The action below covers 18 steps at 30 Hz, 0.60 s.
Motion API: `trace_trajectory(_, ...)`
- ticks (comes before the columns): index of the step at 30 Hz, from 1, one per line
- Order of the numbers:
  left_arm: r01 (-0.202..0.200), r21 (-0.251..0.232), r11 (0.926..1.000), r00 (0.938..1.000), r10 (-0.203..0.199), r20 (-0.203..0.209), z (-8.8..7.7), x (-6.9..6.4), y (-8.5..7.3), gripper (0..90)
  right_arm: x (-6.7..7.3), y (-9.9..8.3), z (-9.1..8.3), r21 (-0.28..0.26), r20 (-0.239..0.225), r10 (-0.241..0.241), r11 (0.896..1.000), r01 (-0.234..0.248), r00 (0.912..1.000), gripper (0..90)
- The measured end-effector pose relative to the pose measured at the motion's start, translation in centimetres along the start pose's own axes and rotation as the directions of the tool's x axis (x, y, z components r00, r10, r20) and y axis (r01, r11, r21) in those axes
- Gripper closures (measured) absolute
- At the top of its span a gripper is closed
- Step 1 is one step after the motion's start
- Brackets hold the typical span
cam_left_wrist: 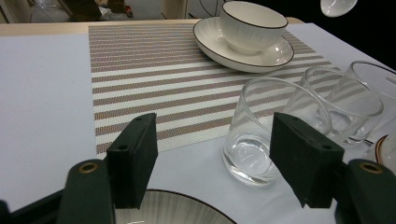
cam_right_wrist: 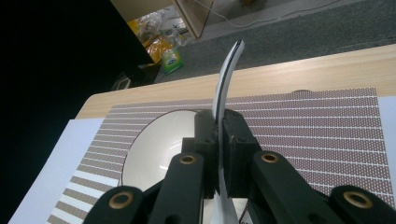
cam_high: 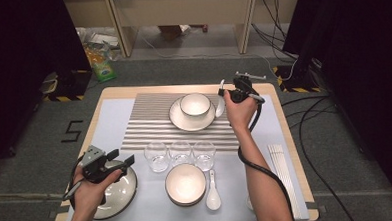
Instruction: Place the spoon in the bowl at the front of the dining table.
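Note:
My right gripper is shut on the handle of a white spoon, held in the air just right of the white bowl that sits on a plate on the striped placemat. In the right gripper view the curved spoon handle rises from between the closed pads, above the rim of a white dish. My left gripper hovers open over a dark-rimmed plate at the front left. Its jaws hold nothing and face a glass.
Three clear glasses stand in a row at the placemat's near edge. In front of them are stacked bowls and a second white spoon. White chopsticks lie along the right edge.

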State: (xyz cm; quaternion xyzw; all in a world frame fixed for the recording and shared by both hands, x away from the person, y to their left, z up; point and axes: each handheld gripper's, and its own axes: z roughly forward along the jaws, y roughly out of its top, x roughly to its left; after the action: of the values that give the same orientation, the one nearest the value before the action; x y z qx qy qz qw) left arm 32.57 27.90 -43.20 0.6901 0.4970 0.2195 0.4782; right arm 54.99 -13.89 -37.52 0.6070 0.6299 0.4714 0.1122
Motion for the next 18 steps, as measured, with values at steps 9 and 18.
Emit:
trace_trajectory(9,0.000,-0.001,1.0000,1.0000,0.000,0.003,0.04,-0.02,0.00,31.8,0.15,0.17,0.38,0.003,-0.003,0.004,1.000,-0.004,1.0000,85.8)
trace_trajectory(18,0.002,-0.002,1.0000,1.0000,-0.002,0.001,0.02,0.00,0.02,31.8,0.44,0.42,0.66,0.004,-0.008,-0.001,1.000,0.001,1.0000,85.8)
